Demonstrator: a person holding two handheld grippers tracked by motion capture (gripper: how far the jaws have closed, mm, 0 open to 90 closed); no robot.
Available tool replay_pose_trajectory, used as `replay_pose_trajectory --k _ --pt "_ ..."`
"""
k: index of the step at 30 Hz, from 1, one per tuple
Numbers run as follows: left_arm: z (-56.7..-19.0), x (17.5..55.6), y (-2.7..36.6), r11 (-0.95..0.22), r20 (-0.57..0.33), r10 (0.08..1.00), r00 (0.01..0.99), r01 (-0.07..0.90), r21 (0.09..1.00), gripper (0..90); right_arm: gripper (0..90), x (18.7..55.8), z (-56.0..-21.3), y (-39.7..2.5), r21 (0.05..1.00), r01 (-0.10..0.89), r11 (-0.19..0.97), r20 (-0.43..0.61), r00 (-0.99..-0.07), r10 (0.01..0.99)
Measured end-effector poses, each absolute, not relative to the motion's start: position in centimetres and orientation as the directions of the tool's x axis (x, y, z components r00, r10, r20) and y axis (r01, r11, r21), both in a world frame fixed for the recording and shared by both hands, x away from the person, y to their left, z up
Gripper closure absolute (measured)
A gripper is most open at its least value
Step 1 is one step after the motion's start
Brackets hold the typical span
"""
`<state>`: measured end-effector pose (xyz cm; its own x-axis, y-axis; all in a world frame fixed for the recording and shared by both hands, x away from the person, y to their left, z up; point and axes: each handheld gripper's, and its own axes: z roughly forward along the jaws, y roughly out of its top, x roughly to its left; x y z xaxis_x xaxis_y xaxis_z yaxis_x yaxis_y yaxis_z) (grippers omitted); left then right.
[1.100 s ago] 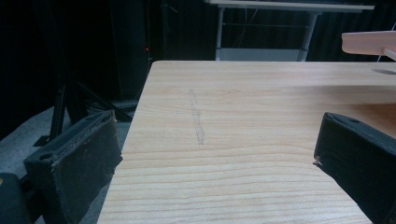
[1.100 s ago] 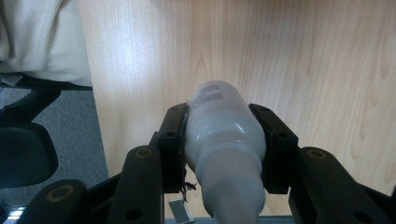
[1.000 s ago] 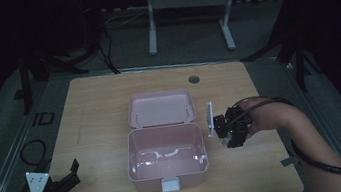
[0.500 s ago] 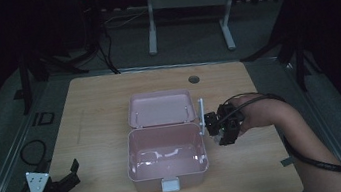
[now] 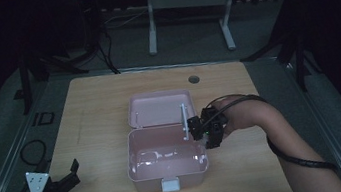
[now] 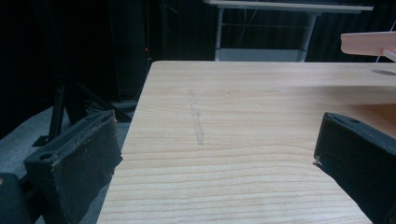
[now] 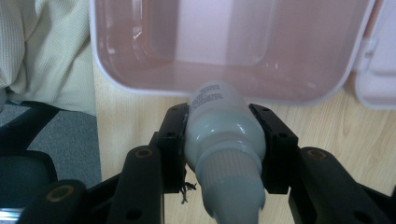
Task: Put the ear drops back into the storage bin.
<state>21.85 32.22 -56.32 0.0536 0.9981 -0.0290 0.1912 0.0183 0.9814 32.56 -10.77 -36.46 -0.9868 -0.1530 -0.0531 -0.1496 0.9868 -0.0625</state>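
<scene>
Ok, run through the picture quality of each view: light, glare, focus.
High view: dim, the room black behind the table, with glare streaks inside the pink box. Left gripper view: wood grain sharp, the left claw soft at the edges. Right gripper view: brighter, the white bottle in the right claw slightly blurred, with a sheen on it.

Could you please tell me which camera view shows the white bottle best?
The right gripper view: the white bottle sits close up, clamped in the right tongs. The high view shows it as a thin pale stick beside the pink box.

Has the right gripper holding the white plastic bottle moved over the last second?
Yes: the right gripper with the white plastic bottle moved left, toward the pink plastic box.
</scene>
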Motion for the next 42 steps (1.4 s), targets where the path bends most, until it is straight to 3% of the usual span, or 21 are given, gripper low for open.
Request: replay_pose_trajectory --k 21,42 --pt "-56.3 21.8 32.2 0.018 -0.029 0.998 0.056 0.191 0.982 0.5 59.5 32.2 -38.4 -6.5 -0.052 -0.219 0.974 -0.017 -0.975 -0.22" --pt "-56.3 21.9 32.2 0.015 -0.026 0.998 0.056 0.192 0.981 0.5 59.4 32.8 -45.1 -5.6 -0.069 -0.26 0.963 0.047 -0.965 -0.257"
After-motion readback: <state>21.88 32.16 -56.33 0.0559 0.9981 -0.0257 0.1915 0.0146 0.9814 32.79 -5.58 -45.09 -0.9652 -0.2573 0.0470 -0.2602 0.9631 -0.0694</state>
